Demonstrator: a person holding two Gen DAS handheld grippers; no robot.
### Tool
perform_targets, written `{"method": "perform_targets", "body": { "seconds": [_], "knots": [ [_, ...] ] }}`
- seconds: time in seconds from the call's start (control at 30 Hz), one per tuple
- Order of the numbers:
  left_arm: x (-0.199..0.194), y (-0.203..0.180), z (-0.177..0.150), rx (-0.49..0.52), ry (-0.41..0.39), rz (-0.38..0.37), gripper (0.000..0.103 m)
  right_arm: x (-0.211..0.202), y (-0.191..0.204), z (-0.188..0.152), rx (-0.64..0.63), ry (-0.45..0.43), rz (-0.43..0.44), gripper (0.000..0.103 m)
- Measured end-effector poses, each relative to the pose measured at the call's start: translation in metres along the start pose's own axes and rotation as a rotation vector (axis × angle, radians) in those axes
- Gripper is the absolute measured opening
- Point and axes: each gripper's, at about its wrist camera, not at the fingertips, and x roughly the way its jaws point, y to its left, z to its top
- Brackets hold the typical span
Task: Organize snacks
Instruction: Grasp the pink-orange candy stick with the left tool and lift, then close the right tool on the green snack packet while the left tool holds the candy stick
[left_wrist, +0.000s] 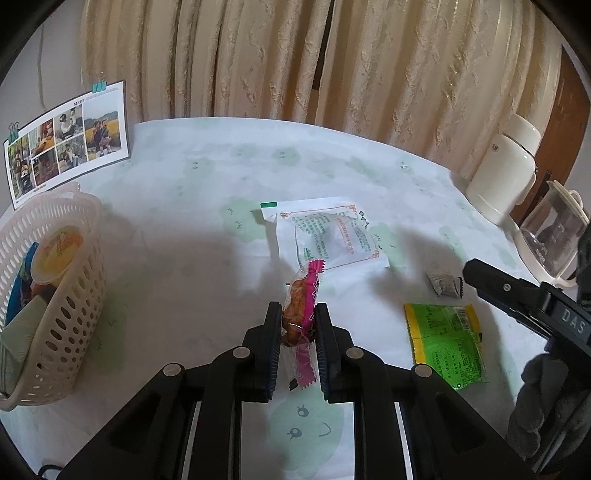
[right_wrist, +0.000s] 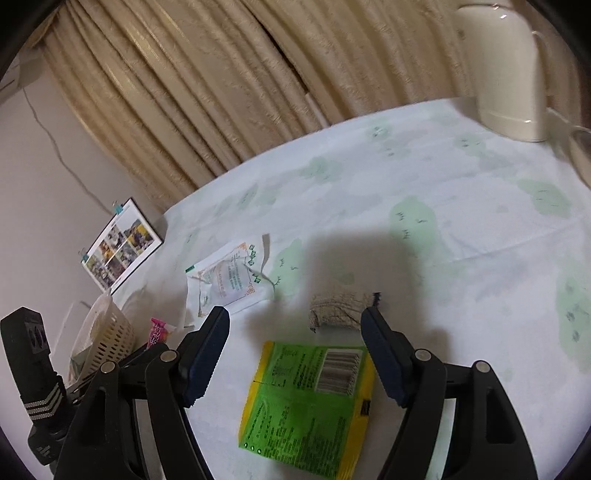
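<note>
My left gripper (left_wrist: 297, 314) is shut on a pink-wrapped snack (left_wrist: 301, 310), held upright above the table. A cream plastic basket (left_wrist: 66, 295) with several snacks inside stands to its left. On the table lie a white packet (left_wrist: 332, 232), a small grey packet (left_wrist: 445, 283) and a green-and-yellow packet (left_wrist: 445, 343). My right gripper (right_wrist: 295, 321) hangs open over the green-and-yellow packet (right_wrist: 310, 398), with the grey packet (right_wrist: 338, 304) just beyond its fingertips. The white packet (right_wrist: 229, 280) and the basket (right_wrist: 110, 339) lie to its left.
A cream kettle (left_wrist: 502, 173) and a glass jug (left_wrist: 550, 240) stand at the table's far right. A photo card (left_wrist: 66, 144) with clips leans on the wall at the far left. Beige curtains hang behind. A gloved hand (left_wrist: 546, 413) holds the right tool.
</note>
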Motion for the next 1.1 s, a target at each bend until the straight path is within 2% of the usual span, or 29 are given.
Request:
{"method": "perform_targets", "body": {
  "seconds": [0.23, 0.53, 0.67, 0.7, 0.77, 0.9, 1.1],
  "knots": [
    [0.000, -0.001, -0.001, 0.000, -0.001, 0.004, 0.018, 0.013, -0.006, -0.010, -0.049, 0.111, 0.050, 0.071],
    [-0.001, 0.005, 0.001, -0.018, -0.008, 0.003, 0.018, -0.019, 0.010, -0.050, -0.225, 0.203, 0.122, 0.072],
    [-0.002, 0.008, 0.002, -0.024, -0.013, 0.001, 0.018, -0.025, 0.016, -0.058, -0.247, 0.191, 0.076, 0.073],
    [-0.002, 0.008, 0.002, -0.025, -0.015, 0.001, 0.018, -0.025, 0.019, -0.058, -0.251, 0.185, 0.051, 0.078],
    [-0.003, 0.009, 0.002, -0.027, -0.017, 0.000, 0.018, -0.022, 0.028, -0.057, -0.282, 0.166, -0.008, 0.079],
    [-0.005, 0.010, 0.002, -0.030, -0.023, -0.005, 0.018, -0.012, 0.046, -0.056, -0.356, 0.178, -0.035, 0.088],
    [-0.012, 0.010, 0.004, -0.027, -0.044, -0.014, 0.018, 0.003, 0.062, -0.063, -0.465, 0.197, -0.136, 0.089]
  ]
}}
